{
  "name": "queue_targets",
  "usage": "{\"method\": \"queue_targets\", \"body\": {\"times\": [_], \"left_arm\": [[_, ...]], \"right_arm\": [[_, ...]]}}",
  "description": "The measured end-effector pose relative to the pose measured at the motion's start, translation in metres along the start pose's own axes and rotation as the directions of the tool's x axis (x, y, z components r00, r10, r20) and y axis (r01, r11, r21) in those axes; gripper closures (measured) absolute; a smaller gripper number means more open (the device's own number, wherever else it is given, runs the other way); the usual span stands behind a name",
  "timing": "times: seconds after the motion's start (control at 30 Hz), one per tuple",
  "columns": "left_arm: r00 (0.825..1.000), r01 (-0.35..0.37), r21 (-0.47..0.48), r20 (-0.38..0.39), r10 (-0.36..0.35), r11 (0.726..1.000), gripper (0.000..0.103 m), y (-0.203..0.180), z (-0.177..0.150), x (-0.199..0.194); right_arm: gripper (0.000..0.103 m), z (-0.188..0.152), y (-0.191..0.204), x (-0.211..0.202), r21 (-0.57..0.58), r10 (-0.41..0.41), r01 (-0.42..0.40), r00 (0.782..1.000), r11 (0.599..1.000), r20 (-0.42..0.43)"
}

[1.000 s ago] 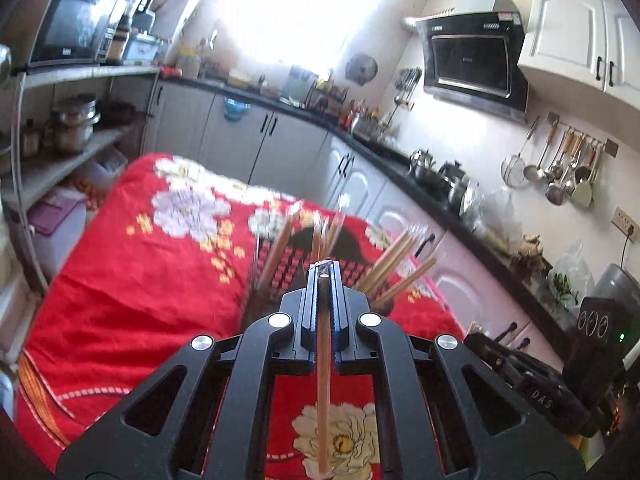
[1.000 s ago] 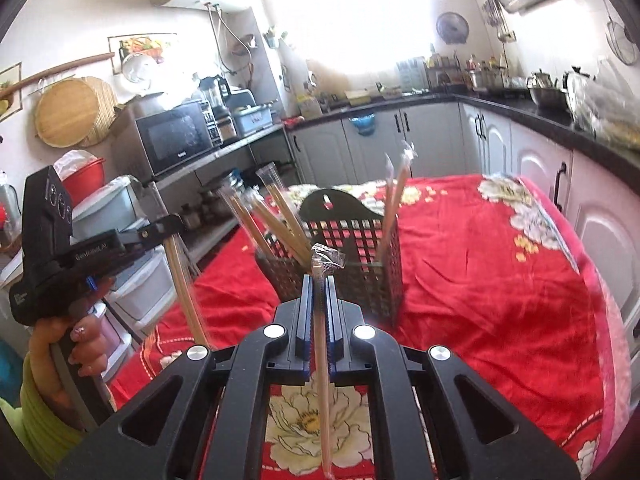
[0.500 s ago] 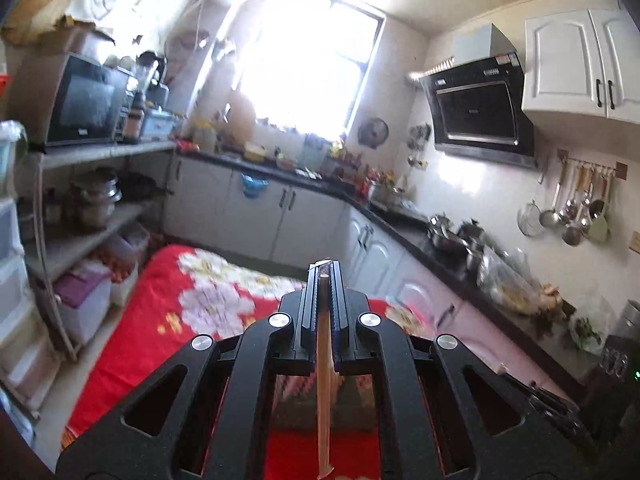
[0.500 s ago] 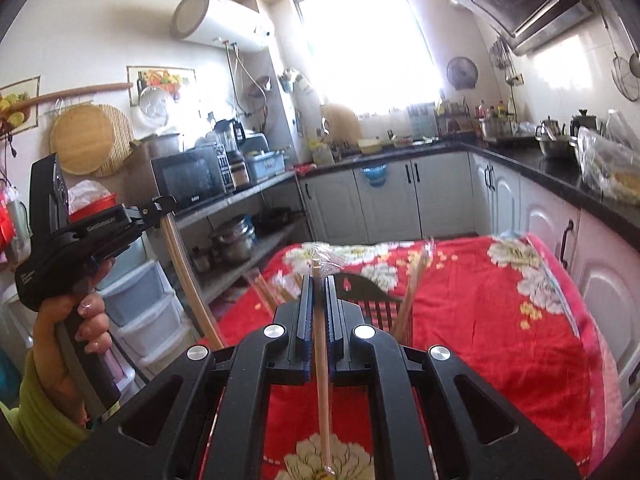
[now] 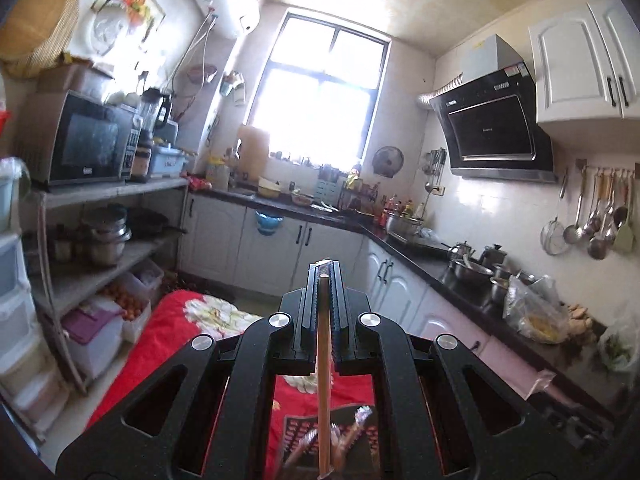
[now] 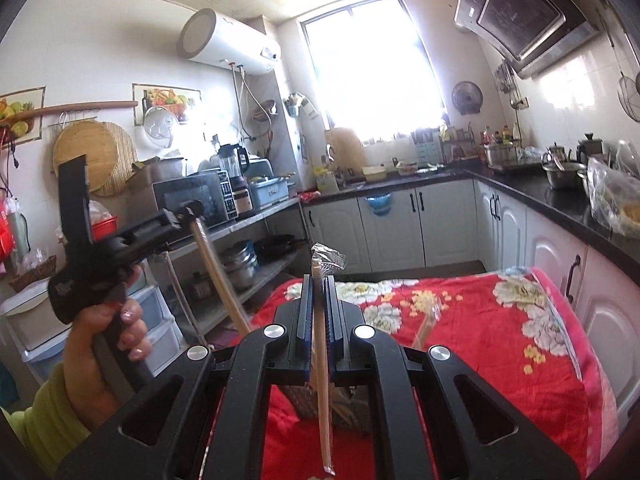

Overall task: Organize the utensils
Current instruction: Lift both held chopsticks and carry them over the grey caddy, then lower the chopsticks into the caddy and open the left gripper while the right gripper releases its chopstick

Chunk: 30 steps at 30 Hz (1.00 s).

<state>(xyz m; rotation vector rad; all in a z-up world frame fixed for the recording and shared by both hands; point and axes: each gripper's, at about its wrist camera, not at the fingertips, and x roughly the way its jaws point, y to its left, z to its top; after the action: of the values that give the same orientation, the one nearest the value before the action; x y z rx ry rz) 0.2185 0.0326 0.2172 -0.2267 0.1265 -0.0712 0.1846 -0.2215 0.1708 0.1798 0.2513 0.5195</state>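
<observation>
Grippers both raised and tilted upward against half a second ago: more ceiling and window, less red floral cloth. Left gripper clamped on a wooden chopstick, held lengthwise between closed jaws, lower end running down to bottom edge of frame. Right gripper likewise clamped on a wrapped chopstick, crinkled clear wrapper end sticking out above the fingertips. Dark mesh holder now low in left wrist view, almost under the gripper body; a second ago well ahead and fully visible. Same holder in right wrist view reduced to a strip seen through the gap in the linkage, on the cloth. Left gripper in right wrist view higher than before, hand on its grip, chopstick slanting down and to the right from its jaws.

Hidden or unclear: holder rim and most of its contents covered by gripper bodies; chopstick tops inside it blurred in left wrist view, count not readable. One wrapped stick pokes up beside right linkage, base hidden. Lower end of left-held chopstick lost behind right gripper body.
</observation>
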Motion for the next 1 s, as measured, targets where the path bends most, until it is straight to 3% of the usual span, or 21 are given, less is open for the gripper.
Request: {"method": "queue_targets", "body": {"times": [0.4,0.63,1.0], "left_arm": [[0.998,-0.04,0.053,0.049,0.038,0.998,0.101,-0.009,-0.025,0.03],[0.999,-0.042,0.034,0.029,0.041,0.999,0.101,0.0,-0.038,0.039],[0.999,-0.029,0.029,-0.029,0.03,0.999,0.1,0.008,-0.064,0.051]], "right_arm": [[0.097,0.014,-0.004,0.025,-0.045,-0.042,0.047,0.994,0.998,0.096],[0.097,0.009,-0.011,0.038,-0.077,-0.078,0.09,0.986,0.993,0.146],[0.097,-0.014,-0.025,0.065,-0.096,-0.129,0.143,0.982,0.985,0.14]]}}
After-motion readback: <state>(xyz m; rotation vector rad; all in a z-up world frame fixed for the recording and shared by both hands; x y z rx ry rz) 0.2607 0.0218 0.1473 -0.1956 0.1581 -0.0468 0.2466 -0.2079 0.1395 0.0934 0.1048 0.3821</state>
